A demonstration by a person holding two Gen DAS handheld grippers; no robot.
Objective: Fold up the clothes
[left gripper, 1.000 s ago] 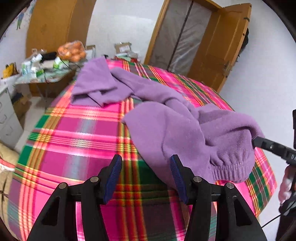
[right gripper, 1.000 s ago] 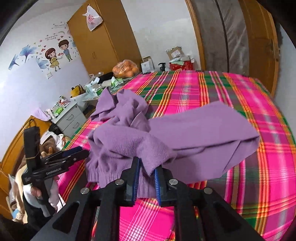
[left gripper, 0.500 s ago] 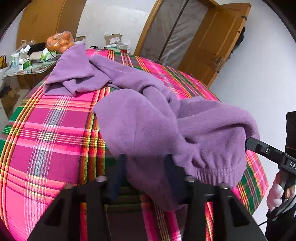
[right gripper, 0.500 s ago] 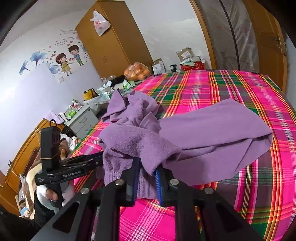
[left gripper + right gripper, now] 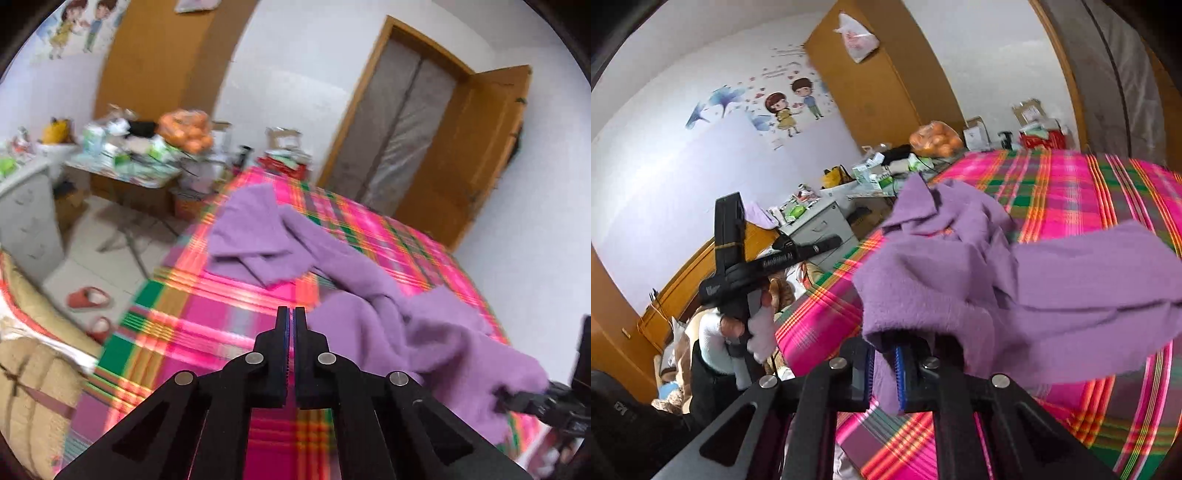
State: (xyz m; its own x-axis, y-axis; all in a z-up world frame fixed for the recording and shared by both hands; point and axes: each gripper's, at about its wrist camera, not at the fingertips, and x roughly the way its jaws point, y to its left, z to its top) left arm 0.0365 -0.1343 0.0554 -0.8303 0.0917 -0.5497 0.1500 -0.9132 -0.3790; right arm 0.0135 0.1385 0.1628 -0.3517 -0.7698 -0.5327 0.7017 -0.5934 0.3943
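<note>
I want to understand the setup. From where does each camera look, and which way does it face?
Left wrist: sits on the left gripper, jaws shut on nothing, faces across the plaid bed toward the door.
Right wrist: sits on the right gripper, clamping the purple garment, faces the wardrobe; the person's hand shows.
Both show garment, bed, oranges.

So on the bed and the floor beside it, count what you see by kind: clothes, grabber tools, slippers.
Purple garment: 1
Tools: 2, the left tool and the right tool
Red slippers: 2, one and another, on the floor
Total: 5
</note>
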